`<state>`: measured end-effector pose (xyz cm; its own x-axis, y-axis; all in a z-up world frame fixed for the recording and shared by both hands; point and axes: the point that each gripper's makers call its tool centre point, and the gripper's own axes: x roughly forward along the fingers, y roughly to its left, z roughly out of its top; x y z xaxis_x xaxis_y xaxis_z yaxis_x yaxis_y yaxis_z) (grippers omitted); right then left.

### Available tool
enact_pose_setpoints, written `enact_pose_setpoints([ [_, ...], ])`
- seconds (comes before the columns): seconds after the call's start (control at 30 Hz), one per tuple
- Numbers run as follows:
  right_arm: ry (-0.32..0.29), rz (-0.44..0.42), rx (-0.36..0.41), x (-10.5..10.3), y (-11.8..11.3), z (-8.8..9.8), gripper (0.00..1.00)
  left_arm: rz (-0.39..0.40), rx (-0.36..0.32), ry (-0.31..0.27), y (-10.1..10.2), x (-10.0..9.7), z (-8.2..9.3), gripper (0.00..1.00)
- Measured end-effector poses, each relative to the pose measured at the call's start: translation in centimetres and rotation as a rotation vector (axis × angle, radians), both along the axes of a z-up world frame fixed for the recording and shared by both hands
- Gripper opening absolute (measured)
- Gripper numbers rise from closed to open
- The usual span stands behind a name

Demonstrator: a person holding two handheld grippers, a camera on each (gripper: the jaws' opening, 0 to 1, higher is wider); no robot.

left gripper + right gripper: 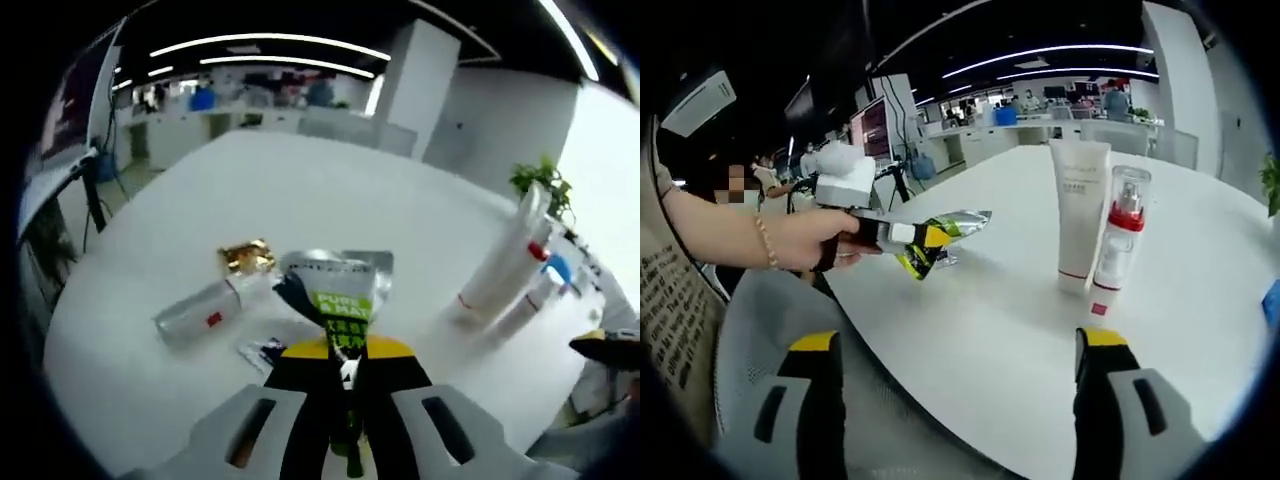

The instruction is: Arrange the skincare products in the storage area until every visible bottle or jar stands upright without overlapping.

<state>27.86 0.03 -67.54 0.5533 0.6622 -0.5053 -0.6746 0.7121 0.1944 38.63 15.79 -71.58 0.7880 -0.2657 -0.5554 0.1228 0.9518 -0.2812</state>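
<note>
Left gripper (345, 375) clamping a silver sachet (340, 290) with a green label over the white table (330, 190).
Right gripper (958, 375) hanging with jaws apart; at 1 o'clock, 1 white tube (1078, 215) and 1 clear red-collared bottle (1118, 240) standing upright, touching.

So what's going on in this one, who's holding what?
A person is sorting skincare items on a white table. The left gripper is shut on a silver sachet with a green label, held above the table. The right gripper is open and empty. A white tube and a spray bottle stand upright; another clear bottle lies on its side.
</note>
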Motion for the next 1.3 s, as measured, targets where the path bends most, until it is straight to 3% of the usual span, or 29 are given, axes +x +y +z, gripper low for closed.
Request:
enact_pose_setpoints([
  [0.27, 0.019, 0.066, 0.036, -0.5, 3.2, 0.2, 0.96, 0.032, -0.088, 0.026, 1.6, -2.7, 1.1, 0.04],
  [0.4, 0.015, 0.097, 0.047, -0.4, 4.7, 0.7, 0.95, 0.01, -0.041, 0.035, 2.7, -3.9, 1.0, 0.04],
  [0.5, 0.017, 0.115, 0.073, -0.2, 5.8, 1.3, 0.94, 0.003, -0.045, 0.032, 3.2, -4.7, 1.5, 0.04],
  [0.87, 0.081, 0.22, 0.211, 0.7, 11.2, 4.0, 0.81, -0.023, -0.083, -0.01, 3.3, -7.6, 4.3, 0.04],
  [1.07, 0.108, 0.255, 0.232, 0.9, 13.3, 4.4, 0.78, -0.067, -0.073, -0.055, 2.8, -8.4, 5.7, 0.04],
  [1.3, 0.176, 0.241, 0.259, 1.7, 14.8, 4.0, 0.74, -0.071, -0.127, -0.096, 2.6, -9.2, 6.9, 0.04],
])
